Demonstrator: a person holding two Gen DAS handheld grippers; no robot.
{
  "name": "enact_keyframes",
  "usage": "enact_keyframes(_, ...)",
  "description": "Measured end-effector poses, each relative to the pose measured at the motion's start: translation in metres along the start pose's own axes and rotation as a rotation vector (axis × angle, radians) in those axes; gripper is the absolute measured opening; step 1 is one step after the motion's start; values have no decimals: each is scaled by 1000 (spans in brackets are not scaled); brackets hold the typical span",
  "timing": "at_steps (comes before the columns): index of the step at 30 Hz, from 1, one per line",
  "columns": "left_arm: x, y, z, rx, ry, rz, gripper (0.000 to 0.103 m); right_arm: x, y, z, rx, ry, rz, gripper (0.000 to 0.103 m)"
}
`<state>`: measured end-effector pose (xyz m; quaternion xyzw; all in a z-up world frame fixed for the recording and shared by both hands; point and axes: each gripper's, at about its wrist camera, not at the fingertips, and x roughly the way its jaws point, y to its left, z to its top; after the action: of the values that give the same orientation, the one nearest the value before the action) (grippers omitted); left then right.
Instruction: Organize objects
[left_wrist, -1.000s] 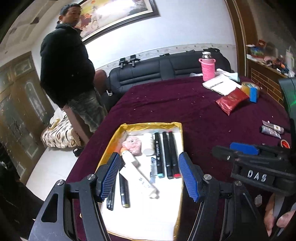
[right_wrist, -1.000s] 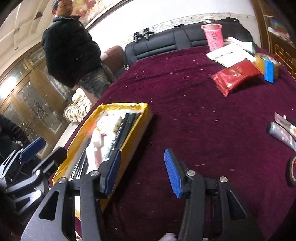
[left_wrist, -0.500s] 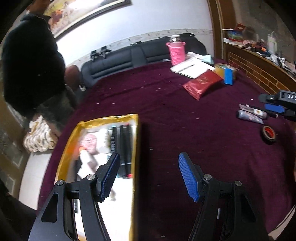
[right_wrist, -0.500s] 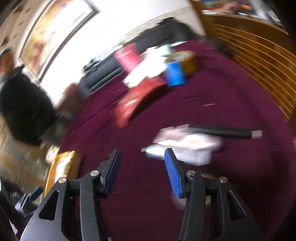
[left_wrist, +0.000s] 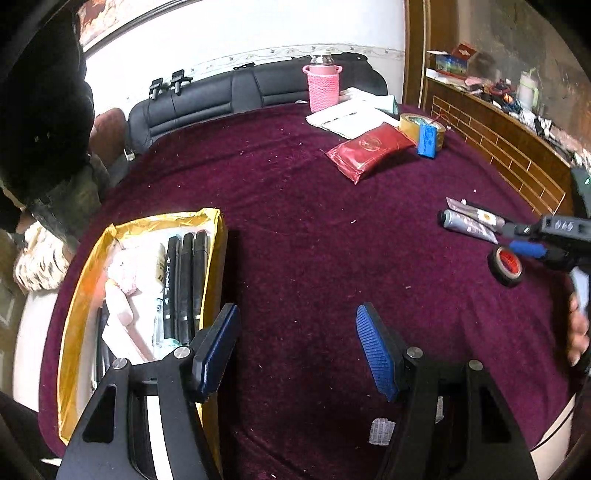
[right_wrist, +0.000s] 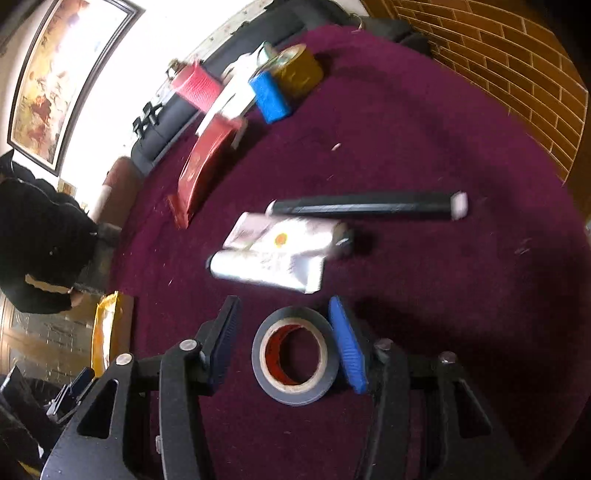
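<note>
Between the blue pads of the right gripper (right_wrist: 286, 338) lies a roll of black tape (right_wrist: 295, 356), flat on the maroon cloth (right_wrist: 424, 147), red core facing up. The jaws are opening; the right-hand pad looks to be touching or nearly touching the roll's edge, while the left-hand pad stands clear of it. Just beyond the tape lie two silver tubes (right_wrist: 273, 258), overlapping, and past them a black marker (right_wrist: 365, 206) with a pale cap. Farther from the tape sit a red packet (right_wrist: 203, 166), a blue block (right_wrist: 269, 96) against a brown tape roll (right_wrist: 299, 68), and a pink knitted bottle (right_wrist: 195, 88).

Well to the tape's left, the left gripper (left_wrist: 297, 347) hangs with jaws apart and nothing between them, over bare cloth beside a yellow-rimmed tray (left_wrist: 74, 314) holding black markers (left_wrist: 184, 280) and other small items.
</note>
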<state>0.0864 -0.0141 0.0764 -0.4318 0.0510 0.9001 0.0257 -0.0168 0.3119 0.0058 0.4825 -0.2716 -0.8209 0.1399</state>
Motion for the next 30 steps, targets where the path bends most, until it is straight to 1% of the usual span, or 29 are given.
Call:
enact_keyframes(1,1,2,0,-13,4,-13,60,4,8,-3,-13,1,6,58)
enact_keyframes(2,2,5,0,-28,11,-25,60,10,20,-7,-28,29,56,58)
enact_keyframes(3,4,7,0,-48,22,-41,60,19,29,-11,-37,65,118,58)
enact_keyframes(4,6,9,0,-62,31,-54,60,33,44,-18,-47,127,204,58)
enact_keyframes(5,9,12,-1,-79,44,-73,60,44,55,-22,-56,176,266,58)
enact_keyframes(7,11,15,-4,-99,58,-91,60,59,74,-30,-75,260,361,58)
enact_keyframes(8,11,18,-5,-108,63,-97,60,55,80,-28,-97,233,362,58)
enact_keyframes(10,10,24,-8,-123,61,-109,60,39,81,-19,-134,146,312,58)
enact_keyframes(11,8,28,-9,-129,57,-112,60,27,75,-10,-148,92,248,58)
enact_keyframes(13,6,34,-10,-140,46,-115,60,10,59,3,-144,19,145,58)
enact_keyframes(14,5,37,-10,-149,39,-123,60,-1,44,11,-127,-20,75,59)
enact_keyframes(15,5,38,-10,-159,34,-132,60,-8,32,15,-107,-39,34,59)
enact_keyframes(16,5,39,-10,-169,30,-147,60,-12,22,18,-82,-49,11,59)
enact_keyframes(18,5,40,-9,-182,20,-183,60,-14,3,21,-31,-45,-13,59)
enact_keyframes(20,6,39,-8,-185,5,-211,60,-7,-4,22,-23,-30,-30,59)
enact_keyframes(22,8,36,-6,-185,12,-215,60,7,-6,21,-10,-4,-35,59)
enact_keyframes(23,8,36,-6,-188,14,-221,60,15,-2,17,-9,-3,-36,60)
enact_keyframes(24,7,36,-7,-191,11,-227,60,15,4,17,-25,-23,-38,60)
enact_keyframes(25,5,37,-7,-192,8,-224,60,20,13,17,-36,-7,-3,61)
enact_keyframes(26,5,38,-7,-193,6,-214,60,24,23,13,-55,17,49,61)
enact_keyframes(28,6,40,-6,-203,6,-207,60,35,43,3,-87,86,144,61)
enact_keyframes(29,6,41,-7,-213,8,-210,60,41,51,-2,-92,129,206,61)
enact_keyframes(30,6,42,-8,-218,11,-214,60,41,54,-6,-90,141,228,61)
